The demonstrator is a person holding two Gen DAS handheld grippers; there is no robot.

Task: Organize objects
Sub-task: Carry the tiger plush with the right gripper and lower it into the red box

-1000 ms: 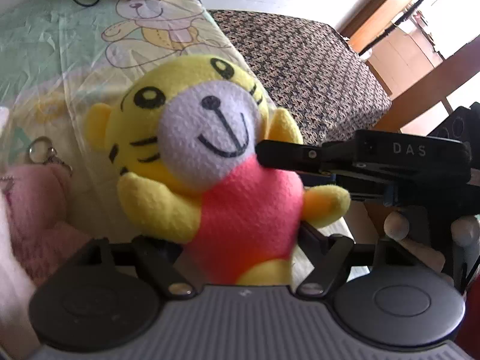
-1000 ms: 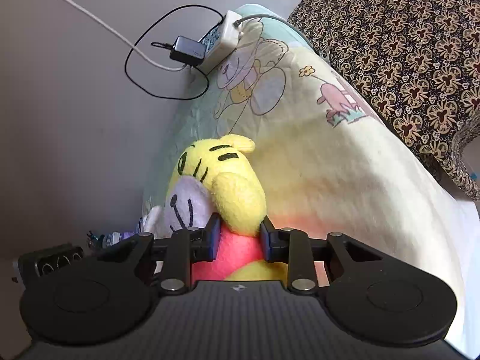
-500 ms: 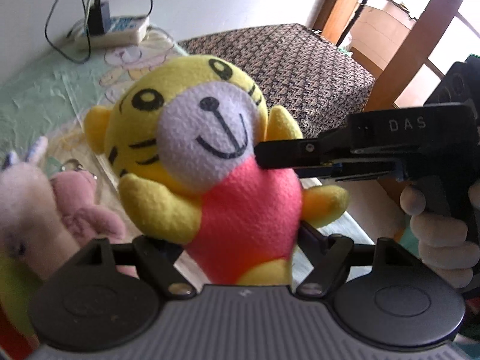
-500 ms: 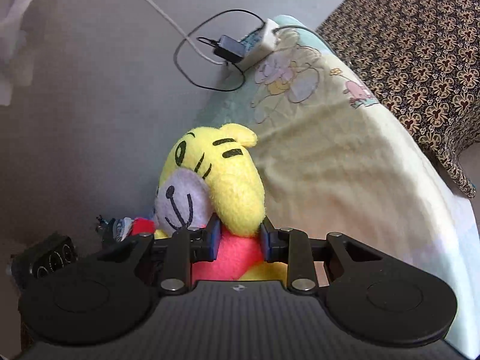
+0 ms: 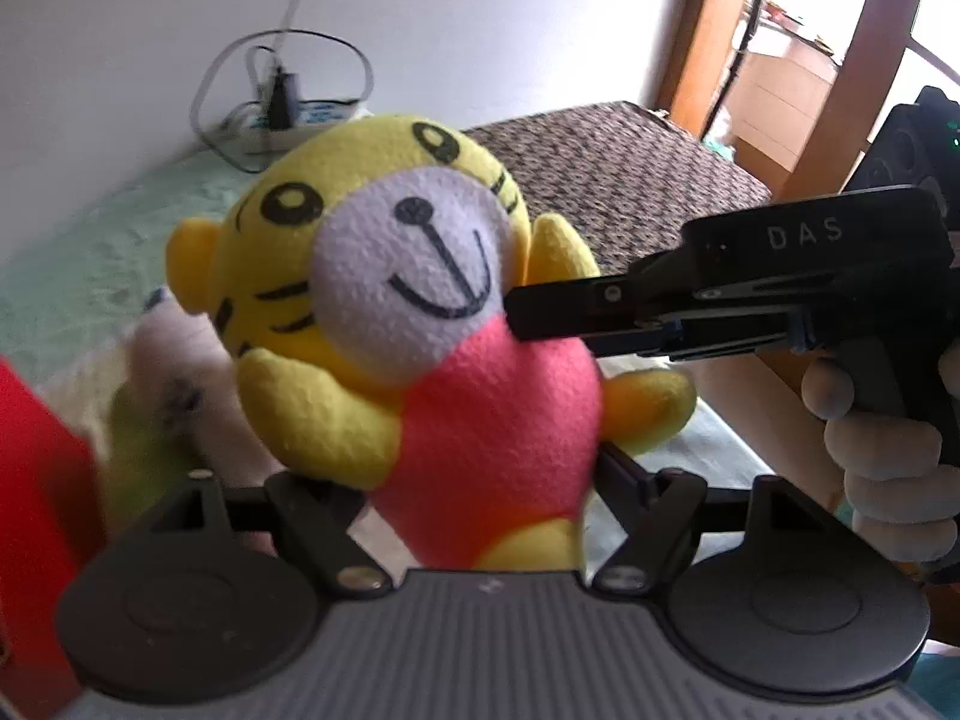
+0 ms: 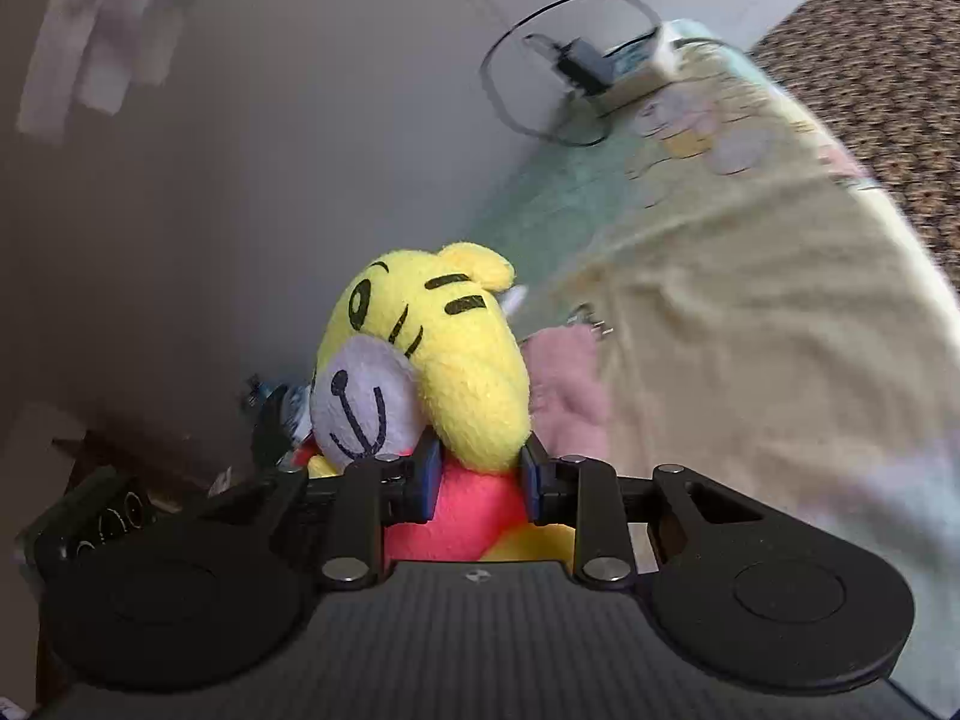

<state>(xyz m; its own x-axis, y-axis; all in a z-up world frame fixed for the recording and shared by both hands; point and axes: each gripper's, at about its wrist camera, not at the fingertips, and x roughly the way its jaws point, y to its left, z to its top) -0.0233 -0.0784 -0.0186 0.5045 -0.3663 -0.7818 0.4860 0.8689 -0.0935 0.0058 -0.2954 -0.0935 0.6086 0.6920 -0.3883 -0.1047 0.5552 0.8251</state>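
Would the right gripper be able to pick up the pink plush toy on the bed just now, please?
Probably not. The right gripper has its jaws shut on the tiger toy, so nothing else fits between them. The pink plush toy lies close behind on the bedsheet, but the tiger toy must be released first.

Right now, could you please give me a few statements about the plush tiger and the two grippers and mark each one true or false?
1. Both grippers hold the plush tiger at once. True: the left gripper clamps its pink body, the right gripper its arm.
2. The tiger's torso is blue. False: it is pink-red, with a yellow head and limbs.
3. A power strip with a plugged-in adapter lies against the wall on the bed. True.
4. The tiger lies flat on the sheet. False: it is held up clear of the bedding.
5. A pink plush lies on the bed behind the tiger. True.
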